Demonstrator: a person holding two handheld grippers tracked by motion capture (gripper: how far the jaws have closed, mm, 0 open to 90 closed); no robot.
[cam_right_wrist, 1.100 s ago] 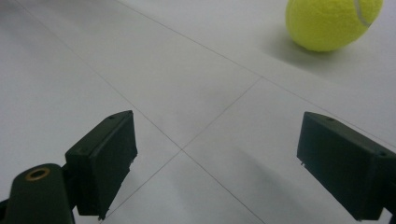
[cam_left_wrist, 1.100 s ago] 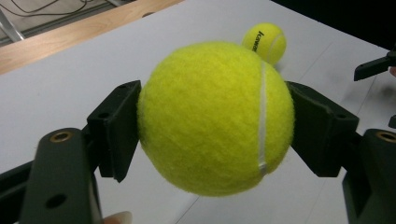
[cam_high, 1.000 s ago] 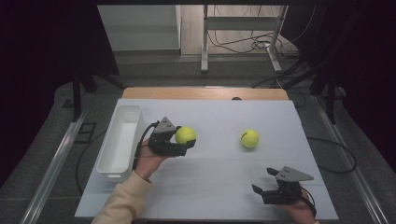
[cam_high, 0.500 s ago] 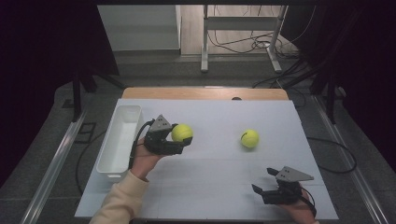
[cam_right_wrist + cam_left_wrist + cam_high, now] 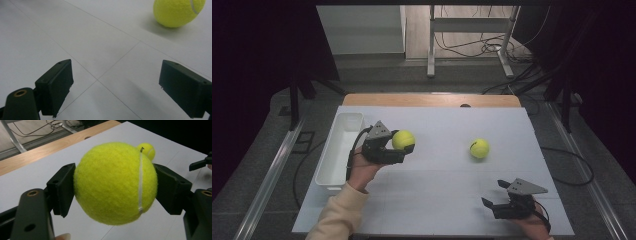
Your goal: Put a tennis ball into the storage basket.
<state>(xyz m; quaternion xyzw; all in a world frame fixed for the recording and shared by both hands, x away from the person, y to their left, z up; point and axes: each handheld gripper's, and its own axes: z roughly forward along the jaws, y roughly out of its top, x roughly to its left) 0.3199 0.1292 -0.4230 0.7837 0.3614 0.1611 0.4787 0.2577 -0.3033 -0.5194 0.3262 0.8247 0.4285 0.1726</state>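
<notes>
White plastic caught our eye first: a long bin [image 5: 338, 150] lay along the left edge of the table [image 5: 437, 200]. Just to its right we saw the left hand-held gripper [image 5: 404, 148] clenched on a yellow tennis ball [image 5: 403, 139], and in the left gripper view the black pads [image 5: 62, 188] pressed the ball [image 5: 115, 182] from both sides, above the table surface. Farther right, a second tennis ball [image 5: 479, 148] rested on the table, well apart from both tools; we saw it again beyond the held ball in the left gripper view [image 5: 146, 149] and at the top of the right gripper view [image 5: 178, 12]. Nearest the front right corner, the right hand-held gripper [image 5: 494, 194] lay released, jaws spread wide over bare table.
</notes>
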